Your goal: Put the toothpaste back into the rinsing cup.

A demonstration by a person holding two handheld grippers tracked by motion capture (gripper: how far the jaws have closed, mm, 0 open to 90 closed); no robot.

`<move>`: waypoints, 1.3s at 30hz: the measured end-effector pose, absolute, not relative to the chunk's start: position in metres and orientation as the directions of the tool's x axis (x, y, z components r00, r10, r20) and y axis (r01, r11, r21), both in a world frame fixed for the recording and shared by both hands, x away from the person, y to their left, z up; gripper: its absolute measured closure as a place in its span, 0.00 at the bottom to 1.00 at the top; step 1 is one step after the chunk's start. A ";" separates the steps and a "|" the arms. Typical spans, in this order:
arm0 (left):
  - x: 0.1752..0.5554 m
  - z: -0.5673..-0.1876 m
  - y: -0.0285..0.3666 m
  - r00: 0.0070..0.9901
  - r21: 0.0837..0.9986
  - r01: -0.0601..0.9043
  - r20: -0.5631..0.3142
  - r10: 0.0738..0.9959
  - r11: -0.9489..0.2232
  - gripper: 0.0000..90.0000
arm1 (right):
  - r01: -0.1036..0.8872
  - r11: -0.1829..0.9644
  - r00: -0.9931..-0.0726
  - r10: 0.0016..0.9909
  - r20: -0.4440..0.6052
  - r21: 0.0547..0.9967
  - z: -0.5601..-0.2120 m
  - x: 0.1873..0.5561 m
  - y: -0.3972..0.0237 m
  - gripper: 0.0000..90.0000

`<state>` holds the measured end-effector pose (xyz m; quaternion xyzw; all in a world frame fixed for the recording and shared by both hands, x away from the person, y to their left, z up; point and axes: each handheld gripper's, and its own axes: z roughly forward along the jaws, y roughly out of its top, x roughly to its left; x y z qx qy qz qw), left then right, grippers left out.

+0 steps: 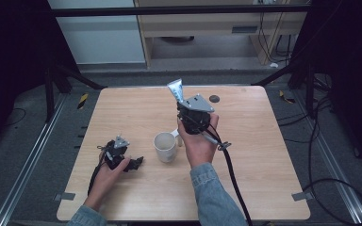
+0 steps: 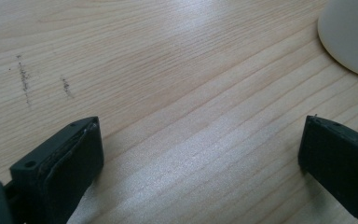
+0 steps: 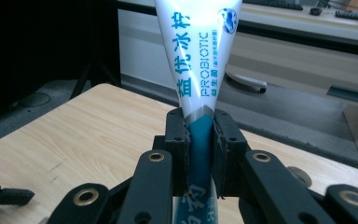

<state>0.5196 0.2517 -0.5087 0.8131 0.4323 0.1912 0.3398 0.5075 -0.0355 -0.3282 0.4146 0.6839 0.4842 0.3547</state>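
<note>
Around the mug (image 1: 165,146) at mid-table, bare wood lies open to the far left and right, while a gripper and hand crowd each near side.

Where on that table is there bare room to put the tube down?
The wood right of the right gripper and its tube, out to the table's edge, is bare, as is the far-left corner. It is crowded in the middle, around the mug and left gripper.
</note>
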 end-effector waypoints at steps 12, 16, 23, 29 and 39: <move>0.520 -0.509 0.252 0.553 0.718 0.573 0.017 0.833 -0.395 0.00 | 0.169 0.084 -0.363 0.932 -0.017 0.982 -0.324 0.511 -0.029 0.87; 0.520 -0.509 0.252 0.553 0.718 0.573 0.017 0.833 -0.395 0.00 | 0.152 0.055 -0.351 0.936 0.002 0.987 -0.322 0.510 -0.031 0.87; 0.520 -0.508 0.252 0.556 0.715 0.573 0.019 0.831 -0.401 0.00 | 0.127 0.029 -0.374 0.927 0.021 0.991 -0.322 0.507 -0.022 0.87; 0.520 -0.508 0.252 0.557 0.714 0.573 0.020 0.830 -0.402 0.00 | 0.096 0.034 -0.406 0.914 0.008 0.995 -0.326 0.506 -0.013 0.87; 0.520 -0.508 0.252 0.557 0.714 0.574 0.019 0.830 -0.402 0.00 | 0.098 0.006 -0.435 0.900 0.038 0.995 -0.337 0.506 -0.001 0.87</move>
